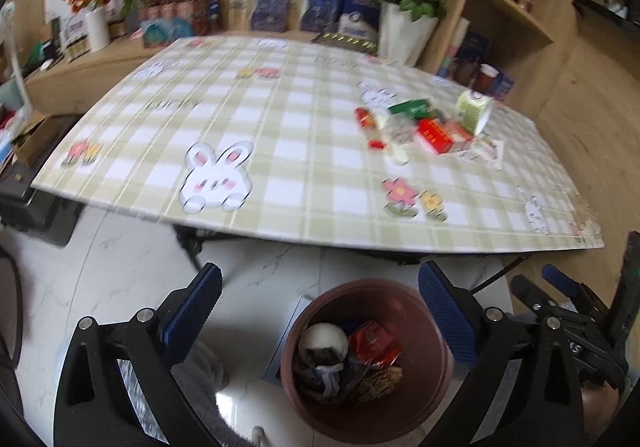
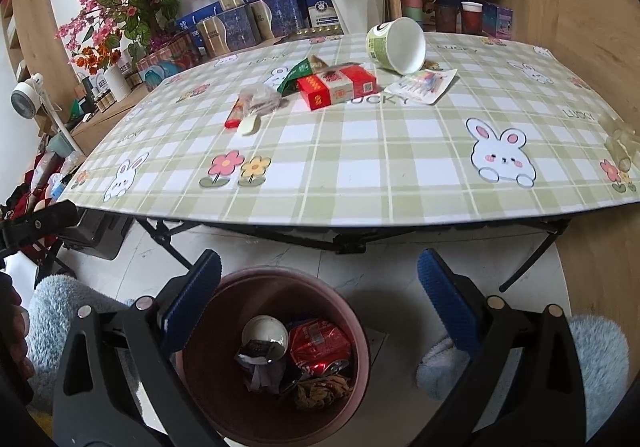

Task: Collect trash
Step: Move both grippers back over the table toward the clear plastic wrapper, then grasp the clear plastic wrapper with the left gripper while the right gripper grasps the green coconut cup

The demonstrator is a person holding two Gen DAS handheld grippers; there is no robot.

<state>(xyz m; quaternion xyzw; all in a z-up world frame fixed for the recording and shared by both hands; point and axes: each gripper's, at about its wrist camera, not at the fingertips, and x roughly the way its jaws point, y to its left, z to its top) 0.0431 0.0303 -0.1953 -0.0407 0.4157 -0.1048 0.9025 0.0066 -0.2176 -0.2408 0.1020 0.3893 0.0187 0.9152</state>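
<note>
A brown trash bin (image 1: 424, 391) (image 2: 352, 399) stands on the floor in front of the table and holds a white ball, a red can and crumpled wrappers. My left gripper (image 1: 320, 299) is open and empty above it. My right gripper (image 2: 320, 287) is open and empty above it too. Trash lies on the checked tablecloth (image 1: 256, 127) (image 2: 400, 167): a tipped green paper cup (image 1: 474, 109) (image 2: 396, 43), a red box (image 1: 436, 135) (image 2: 338, 85), a green wrapper (image 1: 410, 107) (image 2: 302, 71), a red tube (image 1: 370, 127) (image 2: 236, 113) and a flat printed packet (image 2: 422, 85).
Boxes, tins and flower pots (image 1: 404, 27) (image 2: 352, 3) line the back of the table. Wooden shelves (image 1: 516, 15) stand at the right. Folding table legs (image 2: 532, 259) reach the white marble floor (image 1: 120, 287). Fluffy blue slippers (image 2: 600, 359) show beside the bin.
</note>
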